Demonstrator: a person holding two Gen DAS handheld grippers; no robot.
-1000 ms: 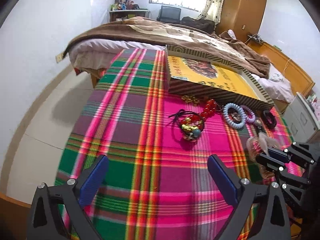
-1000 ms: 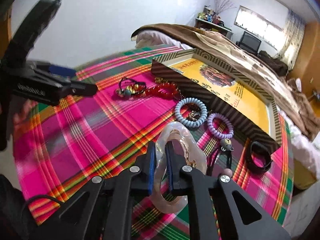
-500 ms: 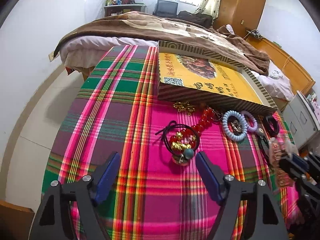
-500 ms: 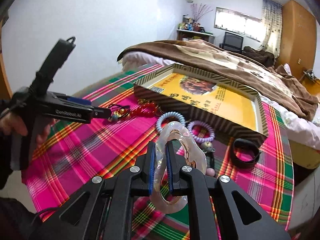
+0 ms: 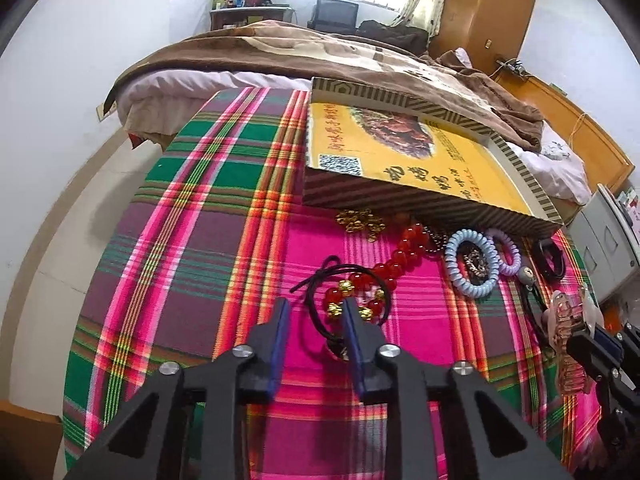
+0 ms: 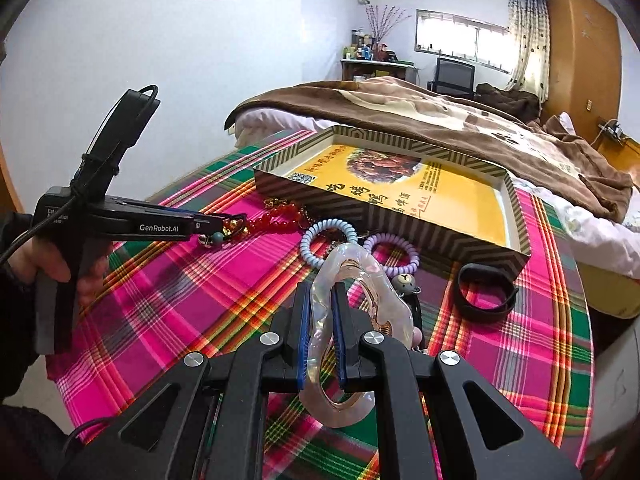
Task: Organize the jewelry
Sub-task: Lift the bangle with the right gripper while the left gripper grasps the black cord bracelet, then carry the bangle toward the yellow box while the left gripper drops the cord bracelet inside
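Observation:
My right gripper (image 6: pixel 321 304) is shut on a translucent pearly hair clip (image 6: pixel 360 280) and holds it above the cloth; the clip also shows in the left wrist view (image 5: pixel 568 320). My left gripper (image 5: pixel 314 312) has its jaws partly closed around the near side of a black-cord bracelet with red and gold beads (image 5: pixel 352 300); they stand a little apart. In the right wrist view its tips (image 6: pixel 216 224) sit at that bracelet. An open striped box with a yellow floor (image 5: pixel 420 168) lies behind the jewelry.
On the plaid cloth (image 5: pixel 200 240) lie a red bead strand (image 5: pixel 408 248), a gold chain (image 5: pixel 360 220), a blue coil hair tie (image 5: pixel 472 264), a purple coil tie (image 5: pixel 508 256) and a black band (image 6: pixel 484 292). A bed (image 5: pixel 320 56) stands behind the table.
My left gripper has moved forward to the beaded cord bracelet and its jaws have narrowed around it. The right gripper has kept hold of the clip and risen slightly.

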